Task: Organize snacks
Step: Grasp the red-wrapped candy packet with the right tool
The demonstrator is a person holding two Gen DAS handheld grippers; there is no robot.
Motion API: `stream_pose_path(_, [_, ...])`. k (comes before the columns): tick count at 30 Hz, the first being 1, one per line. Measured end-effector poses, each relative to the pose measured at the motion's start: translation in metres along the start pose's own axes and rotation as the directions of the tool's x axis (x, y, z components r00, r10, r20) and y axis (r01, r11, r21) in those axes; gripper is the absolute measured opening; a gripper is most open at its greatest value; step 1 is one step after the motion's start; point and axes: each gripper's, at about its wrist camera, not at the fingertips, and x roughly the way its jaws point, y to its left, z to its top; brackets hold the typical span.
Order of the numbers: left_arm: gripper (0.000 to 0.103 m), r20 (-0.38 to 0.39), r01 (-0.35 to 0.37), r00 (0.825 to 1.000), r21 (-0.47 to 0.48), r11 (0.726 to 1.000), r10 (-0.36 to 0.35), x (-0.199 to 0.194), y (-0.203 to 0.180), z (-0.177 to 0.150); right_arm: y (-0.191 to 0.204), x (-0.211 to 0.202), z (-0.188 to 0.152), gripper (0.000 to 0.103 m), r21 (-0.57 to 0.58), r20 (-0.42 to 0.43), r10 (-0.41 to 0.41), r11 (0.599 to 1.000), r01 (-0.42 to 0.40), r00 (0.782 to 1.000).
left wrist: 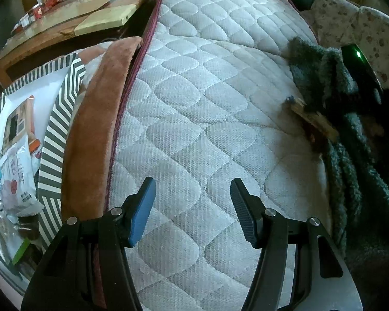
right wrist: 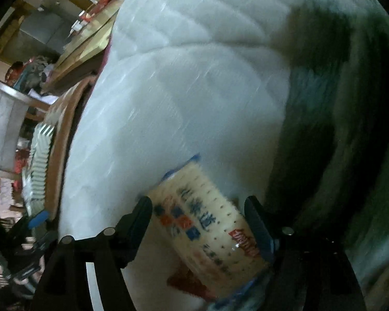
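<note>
Cracker pack (right wrist: 207, 230) lies between the spread right gripper (right wrist: 198, 219), pads apparently clear of it (blurred): light, crinkly, brittle; pinch mid-body gently. Left gripper (left wrist: 193, 212) spread, empty.

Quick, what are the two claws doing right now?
Left claw: open, holding nothing.
Right claw: a cracker packet sits between its fingers; grip cannot be told.

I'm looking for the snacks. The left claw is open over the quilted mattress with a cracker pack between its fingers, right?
Not quite. The left claw is open over the quilted mattress, but with nothing between its fingers, as the left wrist view shows. The cracker pack sits between the right claw's fingers, in the right wrist view.
</note>
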Motion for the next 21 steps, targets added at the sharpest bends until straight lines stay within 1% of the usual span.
stream_pose_path(2, [0.060,-0.002,0.002,1.000,-0.005,1.000,-0.002,0.000,0.000,-0.002,0.013,0.006,-0.019,0.074,-0.007,-0.048,0.026,1.000,-0.026,0.999])
stream_pose_path(3, [0.060,-0.004,0.006,1.000,-0.007,1.000,-0.006,0.000,0.000,-0.003,0.027,0.016,-0.034,0.076,-0.020,-0.079,0.035,0.999,-0.036,0.996])
stream_pose_path(5, [0.060,-0.003,0.018,1.000,-0.004,1.000,-0.018,-0.001,-0.003,-0.005,0.052,0.028,-0.060,0.077,-0.050,-0.101,0.047,0.997,-0.053,0.994])
stream_pose_path(8, [0.060,-0.006,0.043,0.999,-0.005,0.999,-0.043,-0.003,-0.005,-0.006,0.082,0.031,-0.086,0.077,-0.077,-0.060,0.077,0.994,-0.082,0.995])
stream_pose_path(9, [0.060,-0.006,0.055,0.998,-0.008,0.998,-0.055,-0.005,-0.006,-0.006,0.093,0.031,-0.094,0.077,-0.079,-0.038,0.124,0.989,-0.126,0.992])
stream_pose_path(11, [0.060,0.002,0.067,0.998,-0.001,0.998,-0.067,-0.009,-0.008,-0.005,0.107,0.029,-0.106,0.077,-0.107,-0.015,0.161,0.981,-0.162,0.987])
stream_pose_path(12, [0.061,0.010,0.076,0.997,0.005,0.997,-0.076,-0.011,-0.009,-0.003,0.109,0.025,-0.111,0.077,-0.111,0.002,0.151,0.982,-0.150,0.989])
stream_pose_path(13, [0.067,0.011,0.084,0.996,0.008,0.996,-0.084,-0.011,-0.011,-0.002,0.108,0.021,-0.115,0.077,-0.101,0.017,0.141,0.985,-0.139,0.990])
stream_pose_path(14, [0.070,0.007,0.102,0.995,0.012,0.995,-0.102,-0.011,-0.013,0.001,0.105,0.017,-0.119,0.077,-0.083,0.034,0.129,0.989,-0.125,0.991])
stream_pose_path(15, [0.071,0.001,0.131,0.991,0.017,0.991,-0.131,-0.009,-0.017,0.004,0.101,0.012,-0.125,0.077,-0.056,0.063,0.098,0.994,-0.095,0.993])
stream_pose_path(16, [0.071,-0.004,0.157,0.988,0.035,0.987,-0.157,-0.007,-0.023,0.007,0.097,0.006,-0.129,0.077,-0.035,0.084,0.084,0.996,-0.082,0.993])
stream_pose_path(17, [0.071,-0.005,0.167,0.986,0.050,0.985,-0.167,-0.006,-0.027,0.010,0.091,-0.001,-0.135,0.077,0.002,0.119,0.068,0.998,-0.068,0.991])
stream_pose_path(18, [0.071,-0.010,0.174,0.985,0.083,0.981,-0.174,-0.003,-0.036,0.014,0.087,-0.006,-0.138,0.077,0.024,0.139,0.054,0.998,-0.058,0.989])
stream_pose_path(20, [0.071,-0.024,0.179,0.984,0.147,0.973,-0.177,0.003,-0.051,0.019,0.080,-0.014,-0.151,0.077,0.062,0.178,-0.015,0.998,0.004,0.984])
stream_pose_path(21, [0.071,-0.034,0.201,0.980,0.192,0.961,-0.198,0.007,-0.062,0.022,0.084,-0.013,-0.152,0.077,0.058,0.183,-0.049,0.998,0.039,0.982])
